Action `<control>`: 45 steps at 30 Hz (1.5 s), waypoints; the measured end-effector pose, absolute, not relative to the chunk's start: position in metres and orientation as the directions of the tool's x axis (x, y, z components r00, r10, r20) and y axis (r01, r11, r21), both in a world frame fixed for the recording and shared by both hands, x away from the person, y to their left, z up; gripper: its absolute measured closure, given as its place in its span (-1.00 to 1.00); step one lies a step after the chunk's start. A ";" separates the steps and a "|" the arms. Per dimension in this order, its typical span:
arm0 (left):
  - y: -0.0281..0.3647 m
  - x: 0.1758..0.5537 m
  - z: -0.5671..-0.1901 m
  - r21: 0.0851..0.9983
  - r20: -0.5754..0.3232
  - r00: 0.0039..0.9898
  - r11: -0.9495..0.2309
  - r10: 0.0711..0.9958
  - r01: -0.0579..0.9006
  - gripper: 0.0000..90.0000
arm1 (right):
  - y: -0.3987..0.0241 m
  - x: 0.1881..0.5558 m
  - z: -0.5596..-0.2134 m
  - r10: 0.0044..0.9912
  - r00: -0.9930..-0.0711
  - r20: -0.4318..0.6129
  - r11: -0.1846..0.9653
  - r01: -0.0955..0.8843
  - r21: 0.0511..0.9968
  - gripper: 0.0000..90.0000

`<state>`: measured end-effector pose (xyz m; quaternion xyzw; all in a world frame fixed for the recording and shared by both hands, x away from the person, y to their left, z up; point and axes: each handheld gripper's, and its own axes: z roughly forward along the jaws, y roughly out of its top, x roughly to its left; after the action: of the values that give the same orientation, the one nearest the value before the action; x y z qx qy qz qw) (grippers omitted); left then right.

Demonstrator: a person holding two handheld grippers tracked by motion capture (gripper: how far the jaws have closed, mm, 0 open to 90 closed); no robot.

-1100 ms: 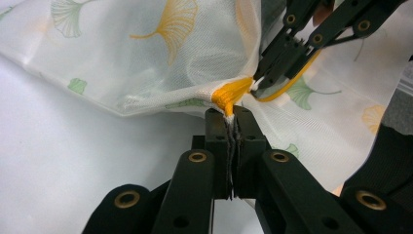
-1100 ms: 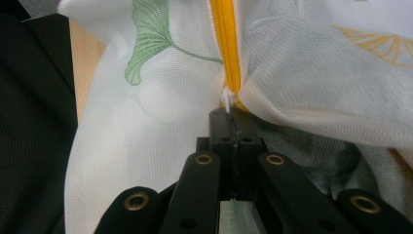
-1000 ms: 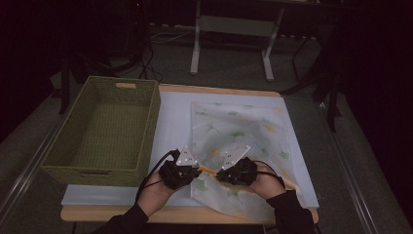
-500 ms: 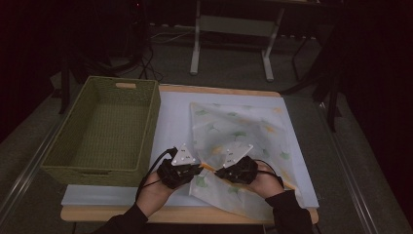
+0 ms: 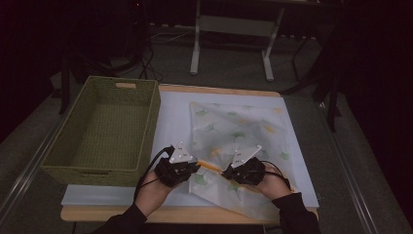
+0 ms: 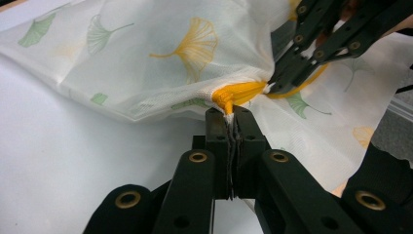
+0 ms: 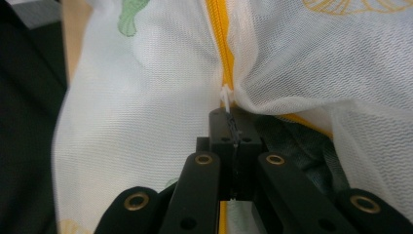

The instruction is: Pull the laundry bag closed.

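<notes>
1. Since the earlier frames almost nothing has moved: both hands stay low at the near edge of the desk (image 5: 117, 213), and the cloth between them is pulled slightly tauter, so the yellow line shows more clearly
2. The left claw (image 6: 233, 113) is pressed together, pinching the end of the yellow zipper (image 6: 241, 92), where the tape bunches into a small knot right at the tips
3. The right claw (image 7: 233, 117) is also pressed together, pinching a small white zipper pull (image 7: 226, 99) at the foot of the yellow strip
4. The mesh bag (image 5: 238, 131) is thin, white and half see-through, with a fine woven grain and printed fan-shaped leaves in green and yellow; it lies flat on the right half of the desk, and its near corner is lifted and creased between the 2 claws
5. Under the bag lies a smooth pale sheet (image 5: 170, 112) with straight edges; a strip of wooden desk shows beyond it at the far and near sides
6. A rectangular woven basket (image 5: 58, 156), olive green with a handle slot in its far wall, stands on the left part of the desk, its long side just beside the sheet and near the left hand (image 5: 148, 195)
7. The bag's near corner hangs close to the desk's near edge by the right hand (image 5: 272, 187); bare sheet lies between basket and bag
</notes>
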<state>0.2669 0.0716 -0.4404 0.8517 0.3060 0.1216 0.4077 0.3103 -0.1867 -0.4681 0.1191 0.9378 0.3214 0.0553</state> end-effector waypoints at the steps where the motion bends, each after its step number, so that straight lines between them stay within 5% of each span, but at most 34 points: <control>1: 0.073 0.267 -0.440 0.776 -0.031 0.769 -0.470 0.639 0.421 0.97 | -0.186 0.310 -0.469 0.264 -0.964 -0.043 0.789 0.190 0.584 1.00; 17: 0.077 0.271 -0.458 0.717 -0.038 0.763 -0.514 0.645 0.470 0.96 | -0.217 0.309 -0.474 0.287 -0.958 -0.004 0.799 0.237 0.553 1.00; 19: 0.086 0.273 -0.457 0.722 -0.047 0.744 -0.492 0.666 0.486 0.97 | -0.223 0.311 -0.476 0.325 -0.944 -0.049 0.830 0.261 0.492 1.00; 34: 0.088 0.273 -0.467 0.690 -0.055 0.744 -0.513 0.666 0.510 0.96 | -0.252 0.304 -0.475 0.341 -0.940 0.002 0.803 0.292 0.519 1.00; 45: 0.089 0.275 -0.468 0.691 -0.056 0.745 -0.513 0.664 0.510 0.96 | -0.309 0.297 -0.466 0.453 -0.892 -0.007 0.759 0.381 0.528 1.00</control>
<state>0.2747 0.0894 -0.4676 0.8630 0.3401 0.1083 0.3575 0.2973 -0.3087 -0.4655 0.2228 0.9353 0.2665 0.0672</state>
